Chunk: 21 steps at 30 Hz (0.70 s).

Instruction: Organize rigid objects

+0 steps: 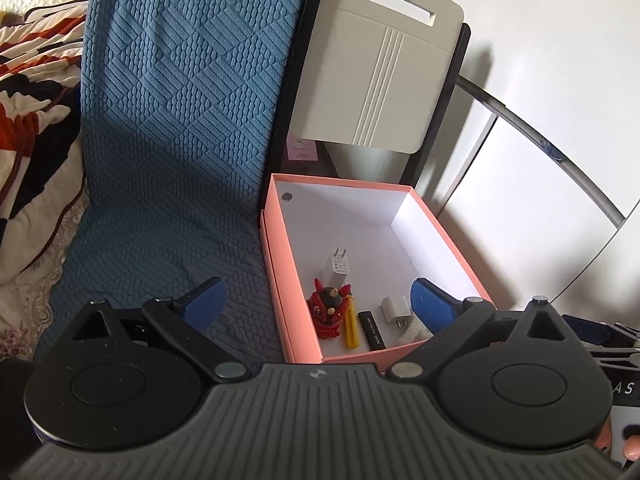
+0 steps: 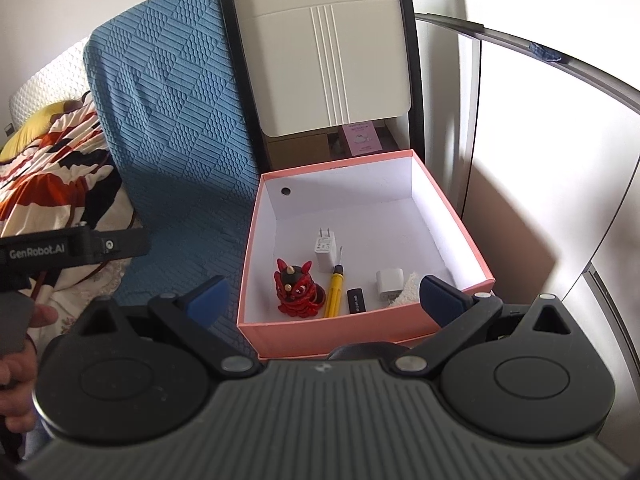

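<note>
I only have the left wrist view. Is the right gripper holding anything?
Observer: No. The right gripper is open, with nothing between its fingers.
Operator: The figurine hides the top of the screwdriver here. Which way does it point?
Observer: Its metal tip points toward the far wall of the box and ends beside the pronged charger.
Operator: Anything behind the box that I'm missing?
Observer: Brown cardboard, likely a carton, sits under the chair back.
</note>
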{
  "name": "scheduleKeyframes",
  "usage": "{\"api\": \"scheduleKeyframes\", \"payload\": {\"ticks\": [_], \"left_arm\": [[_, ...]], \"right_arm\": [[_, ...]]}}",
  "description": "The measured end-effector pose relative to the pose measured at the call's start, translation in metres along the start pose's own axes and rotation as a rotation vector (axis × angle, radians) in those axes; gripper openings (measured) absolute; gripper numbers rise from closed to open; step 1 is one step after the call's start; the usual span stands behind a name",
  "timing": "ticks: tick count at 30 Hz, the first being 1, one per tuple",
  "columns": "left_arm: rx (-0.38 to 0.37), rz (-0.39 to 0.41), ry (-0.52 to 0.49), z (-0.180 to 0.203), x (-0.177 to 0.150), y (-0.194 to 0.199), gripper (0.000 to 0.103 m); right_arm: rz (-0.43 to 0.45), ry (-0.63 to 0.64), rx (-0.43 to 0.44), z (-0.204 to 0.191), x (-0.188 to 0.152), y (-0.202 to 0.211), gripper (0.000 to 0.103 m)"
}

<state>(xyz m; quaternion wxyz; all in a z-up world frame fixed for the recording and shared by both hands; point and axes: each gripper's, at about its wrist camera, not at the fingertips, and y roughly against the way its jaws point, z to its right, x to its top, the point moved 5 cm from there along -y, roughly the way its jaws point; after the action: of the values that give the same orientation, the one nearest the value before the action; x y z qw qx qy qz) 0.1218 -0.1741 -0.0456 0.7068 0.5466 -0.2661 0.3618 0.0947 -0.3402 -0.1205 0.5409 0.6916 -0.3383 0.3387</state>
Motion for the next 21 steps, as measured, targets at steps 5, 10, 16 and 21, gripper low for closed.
{"api": "scheduleKeyframes", "payload": {"ticks": [5,10,16,21], "left_arm": [[0.008,0.005,0.010,-0.003,0.002,0.003,0.100],[0.016,0.005,0.014,-0.004,0.001,0.005,0.100],[0.019,0.021,0.011,-0.007,0.004,0.010,0.100],[0.010,0.027,-0.003,-0.010,0.006,0.016,0.100]], "right_arm": [[-0.008,0.012,-0.014,0.000,0.000,-0.001,0.103],[-0.009,0.028,-0.016,-0.004,0.001,-0.001,0.103],[0.015,0.041,-0.025,-0.008,0.006,0.002,0.103],[0.009,0.051,-0.024,-0.013,0.003,0.003,0.103]]}}
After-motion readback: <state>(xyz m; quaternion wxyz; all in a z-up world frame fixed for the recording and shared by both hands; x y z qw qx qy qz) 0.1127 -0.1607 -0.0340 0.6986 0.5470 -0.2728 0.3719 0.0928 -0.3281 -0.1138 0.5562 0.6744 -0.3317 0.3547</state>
